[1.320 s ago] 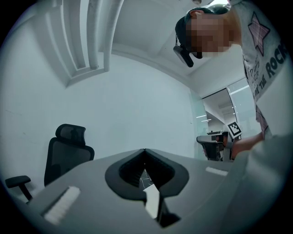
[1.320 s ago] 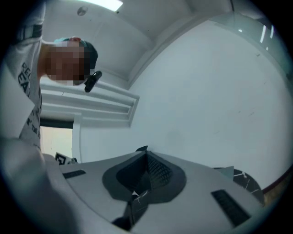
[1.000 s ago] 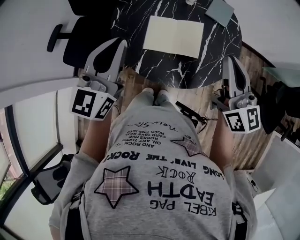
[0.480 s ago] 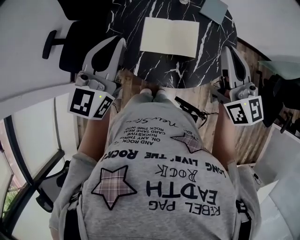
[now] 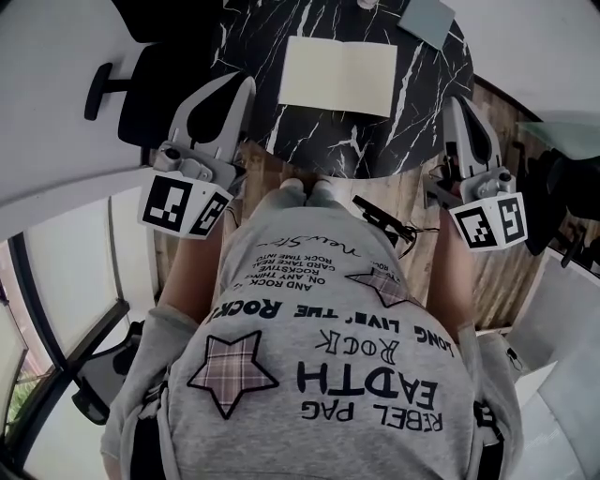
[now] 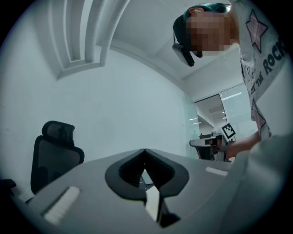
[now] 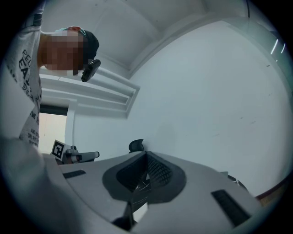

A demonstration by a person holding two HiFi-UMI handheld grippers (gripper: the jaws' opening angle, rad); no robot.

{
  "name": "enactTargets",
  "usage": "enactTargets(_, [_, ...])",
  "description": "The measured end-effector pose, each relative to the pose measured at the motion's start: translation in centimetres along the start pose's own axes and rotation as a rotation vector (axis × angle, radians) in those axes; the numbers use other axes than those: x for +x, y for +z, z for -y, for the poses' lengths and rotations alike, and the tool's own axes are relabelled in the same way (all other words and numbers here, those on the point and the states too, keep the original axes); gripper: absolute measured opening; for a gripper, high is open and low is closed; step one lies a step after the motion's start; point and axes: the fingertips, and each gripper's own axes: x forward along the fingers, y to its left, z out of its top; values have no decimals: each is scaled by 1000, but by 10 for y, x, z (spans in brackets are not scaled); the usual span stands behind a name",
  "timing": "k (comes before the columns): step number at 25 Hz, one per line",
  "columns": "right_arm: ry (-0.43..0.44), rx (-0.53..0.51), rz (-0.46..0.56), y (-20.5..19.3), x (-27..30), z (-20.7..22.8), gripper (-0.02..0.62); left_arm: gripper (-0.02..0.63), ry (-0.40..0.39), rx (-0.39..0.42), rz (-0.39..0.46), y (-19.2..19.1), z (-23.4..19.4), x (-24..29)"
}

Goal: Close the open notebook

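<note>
Item: notebook (image 5: 338,75), open flat with its blank cream pages up, on the far middle of a round black marble table (image 5: 375,141); untouched, well apart from both grippers. Beside it, at the table's far right rim, lies a grey-blue flat thing (image 5: 427,19), which cannot be identified. Left gripper (image 5: 246,84): held at the table's near-left edge, pointing level toward the far side; its own view shows the jaws pressed together at the tips (image 6: 144,151) with nothing between them. Right gripper (image 5: 456,103): held at the table's near-right edge, likewise level; jaws shut tip to tip (image 7: 146,153), nothing pinched, with a patch of the marble top visible through the opening behind the tips. Surroundings: a black office chair (image 5: 150,84) left of the table, a wooden floor (image 5: 272,164), and a person in a grey printed shirt (image 5: 319,356) standing at the table's near edge, one gripper to each side.
</note>
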Motion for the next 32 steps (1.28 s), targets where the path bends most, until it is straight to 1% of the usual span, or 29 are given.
enactTargets(5, [-1,17,-25,-13,0,8,12,8,9,-3,-11,-6,6,1])
enactTargets(13, [-31,59,-133,-66,3,31,12,8,28,-7,-28,-16,10,-3])
enactTargets(20, [-43,131,-227,-116,0,42,12,8,66,11,-43,-25,9,-11])
enactTargets(23, [-56,157,-252,-128,-2,46,12,8,66,32,-57,-30,15,-12])
enactTargets(27, [-75,179,-275,-139,-3,53,14,8,64,5,-64,-39,18,-10])
enactTargets(32, [-105,221,-295,-155,-1,63,18,8,52,-6,-72,-49,20,-3])
